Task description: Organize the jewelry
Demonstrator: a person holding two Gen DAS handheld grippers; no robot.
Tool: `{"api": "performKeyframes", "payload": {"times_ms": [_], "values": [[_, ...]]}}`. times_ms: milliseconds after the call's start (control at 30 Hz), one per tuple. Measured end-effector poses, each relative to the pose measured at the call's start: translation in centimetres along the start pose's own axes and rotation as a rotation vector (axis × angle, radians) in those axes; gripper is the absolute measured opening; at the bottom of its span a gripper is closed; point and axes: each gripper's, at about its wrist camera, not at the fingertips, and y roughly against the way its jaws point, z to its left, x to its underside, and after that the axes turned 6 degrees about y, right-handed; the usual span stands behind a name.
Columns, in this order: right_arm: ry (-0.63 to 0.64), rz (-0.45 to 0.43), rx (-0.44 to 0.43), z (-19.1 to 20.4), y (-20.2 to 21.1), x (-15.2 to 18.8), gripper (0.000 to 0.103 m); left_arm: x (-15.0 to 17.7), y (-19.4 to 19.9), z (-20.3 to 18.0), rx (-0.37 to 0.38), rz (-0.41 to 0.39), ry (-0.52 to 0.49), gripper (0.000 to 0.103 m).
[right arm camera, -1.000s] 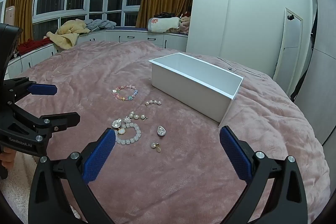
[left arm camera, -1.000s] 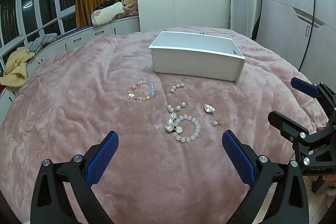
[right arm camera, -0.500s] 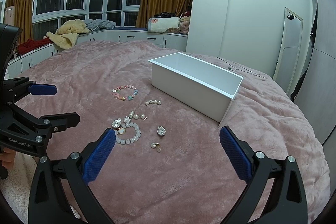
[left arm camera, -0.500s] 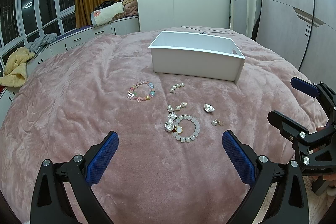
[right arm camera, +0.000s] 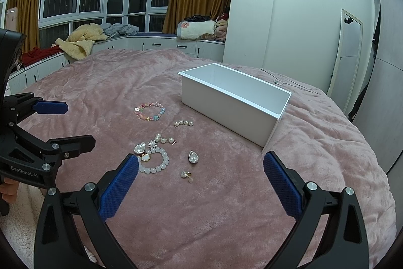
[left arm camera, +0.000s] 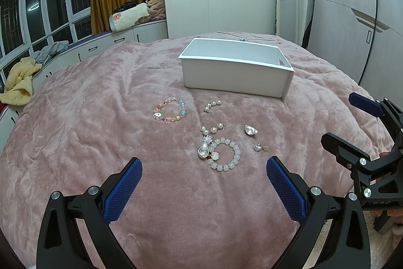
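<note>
Loose jewelry lies on a pink blanket in front of an empty white box (left arm camera: 236,75) (right arm camera: 234,102). A pastel bead bracelet (left arm camera: 170,109) (right arm camera: 150,111) sits leftmost. A white bead bracelet (left arm camera: 225,154) (right arm camera: 155,160) lies with silver charms beside it. Two short pearl strands (left arm camera: 212,105) (right arm camera: 183,122), a silver teardrop piece (left arm camera: 250,129) (right arm camera: 193,157) and a small pearl earring (left arm camera: 260,148) (right arm camera: 187,175) lie nearby. My left gripper (left arm camera: 204,165) is open, hovering just short of the white bracelet. My right gripper (right arm camera: 201,160) is open near the teardrop piece, holding nothing.
The pink blanket (left arm camera: 100,117) covers the whole bed. A thin cord (right arm camera: 284,82) lies behind the box. Window-seat cabinets with piled clothes (right arm camera: 83,39) run along the far left. A wardrobe and a mirror (right arm camera: 348,52) stand to the right.
</note>
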Motion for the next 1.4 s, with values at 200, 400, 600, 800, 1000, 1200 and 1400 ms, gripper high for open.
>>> {"api": "performKeyframes", "payload": {"times_ms": [200,400,600,800,1000,1200,1400], "values": [[0.000,0.000,0.000,0.0,0.0,0.0,0.098,0.2,0.0,0.1,-0.005,-0.015,0.003,0.100],[0.000,0.000,0.000,0.0,0.0,0.0,0.098,0.0,0.8,0.1,-0.007,-0.032,0.007,0.100],[-0.001,0.000,0.000,0.0,0.0,0.0,0.098,-0.2,1.1,0.1,-0.004,-0.047,0.006,0.100],[0.000,0.001,0.000,0.0,0.0,0.0,0.098,-0.2,1.1,0.1,-0.003,-0.053,0.008,0.100],[-0.002,0.001,0.000,0.0,0.0,0.0,0.098,-0.2,1.2,0.1,-0.003,-0.053,0.008,0.100],[-0.011,0.004,-0.006,-0.2,0.1,0.1,0.098,-0.3,1.3,0.2,0.004,-0.053,0.013,0.100],[-0.027,-0.012,-0.043,-0.4,-0.4,-0.6,0.096,-1.3,0.7,0.6,0.035,-0.046,0.044,0.100]]}}
